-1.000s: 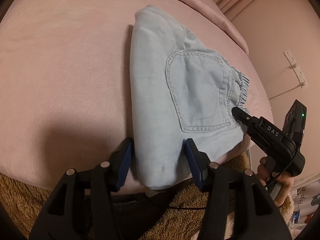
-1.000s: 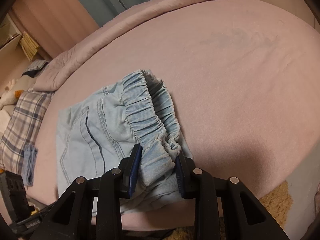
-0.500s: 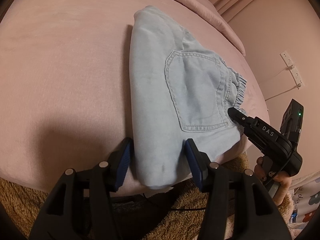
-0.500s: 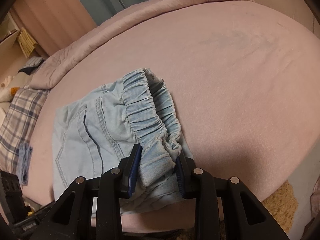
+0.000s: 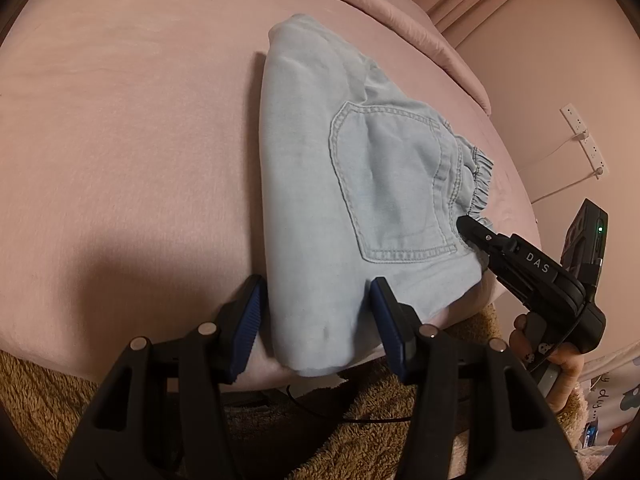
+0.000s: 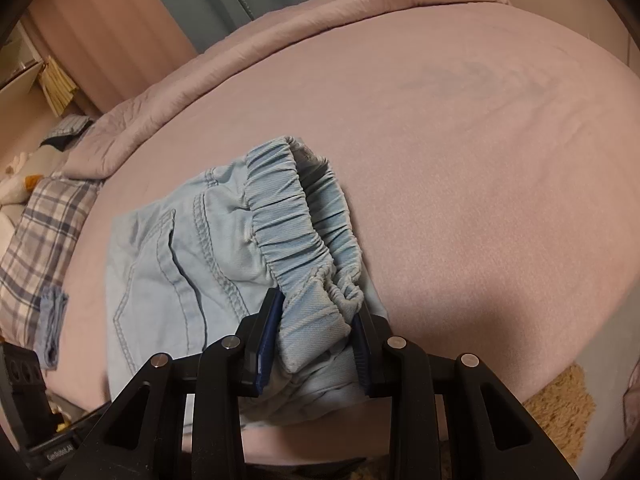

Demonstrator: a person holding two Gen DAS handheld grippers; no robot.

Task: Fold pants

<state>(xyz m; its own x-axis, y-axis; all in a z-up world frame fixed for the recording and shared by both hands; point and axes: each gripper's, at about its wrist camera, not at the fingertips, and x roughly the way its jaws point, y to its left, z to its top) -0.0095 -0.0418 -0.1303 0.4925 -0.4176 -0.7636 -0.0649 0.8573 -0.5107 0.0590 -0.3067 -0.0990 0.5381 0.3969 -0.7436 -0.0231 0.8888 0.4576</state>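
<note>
Light blue denim pants [image 5: 320,200] lie folded into a compact bundle at the near edge of a pink bed [image 5: 120,140], back pocket facing up. My left gripper [image 5: 316,312] is shut on the bundle's near folded end, a blue pad pressing each side. In the right wrist view the pants [image 6: 180,264] show their gathered elastic waistband, and my right gripper [image 6: 316,320] is shut on its near corner. From the left wrist view, the right gripper [image 5: 468,228] comes in from the right to the waistband, with a person's hand [image 5: 560,364] on its handle.
A rolled pink duvet [image 6: 280,40] lines the far side of the bed [image 6: 480,160]. A plaid pillow [image 6: 36,240] and a small denim piece [image 6: 52,324] lie at the left. A brown fluffy rug [image 5: 360,440] is below the bed's edge. A power strip [image 5: 580,136] hangs on the wall.
</note>
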